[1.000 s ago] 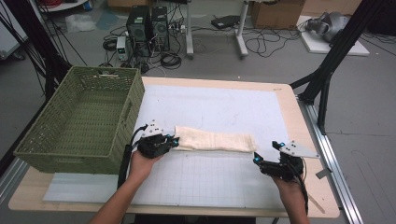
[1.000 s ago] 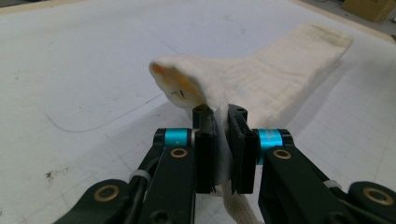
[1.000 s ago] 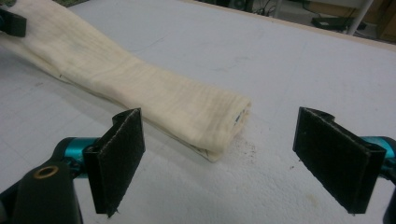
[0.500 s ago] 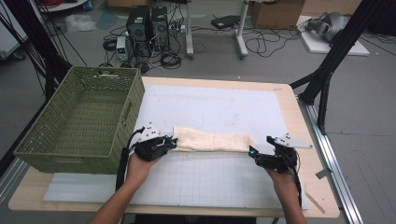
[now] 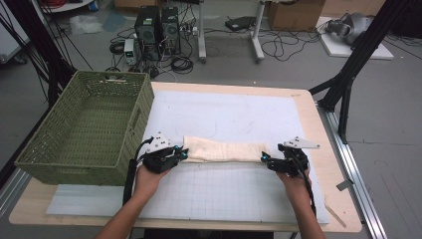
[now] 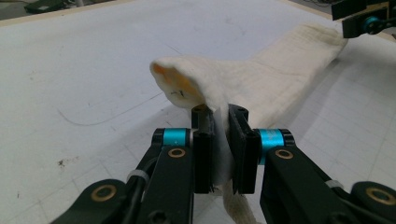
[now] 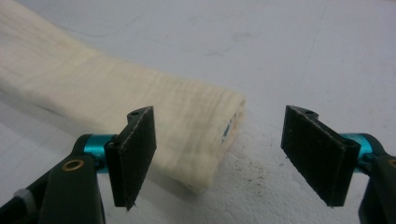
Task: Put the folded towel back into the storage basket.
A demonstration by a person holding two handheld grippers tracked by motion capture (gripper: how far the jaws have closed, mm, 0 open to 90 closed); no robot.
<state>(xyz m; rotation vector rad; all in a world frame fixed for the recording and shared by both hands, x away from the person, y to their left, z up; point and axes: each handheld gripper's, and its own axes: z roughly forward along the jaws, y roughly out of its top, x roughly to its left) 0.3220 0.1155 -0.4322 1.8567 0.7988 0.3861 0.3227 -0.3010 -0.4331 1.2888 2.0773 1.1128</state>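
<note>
A cream folded cloth (image 5: 224, 150) lies as a long strip across the white mat (image 5: 229, 114). My left gripper (image 5: 183, 154) is shut on the cloth's left end; in the left gripper view the fabric (image 6: 224, 84) is pinched between the jaws and lifted a little off the mat. My right gripper (image 5: 263, 160) sits at the cloth's right end with its jaws wide open. In the right gripper view the cloth's folded end (image 7: 196, 126) lies between the open jaws, nearer the left one, and rests flat on the mat.
A green wicker basket (image 5: 84, 127) stands on the table's left side, close to my left hand. The mat's gridded front part (image 5: 224, 194) lies below the cloth. The table's right edge (image 5: 338, 164) is near my right gripper.
My right gripper has moved left to the cloth's right end, jaws open around it. The left gripper has kept its hold and barely moved.
</note>
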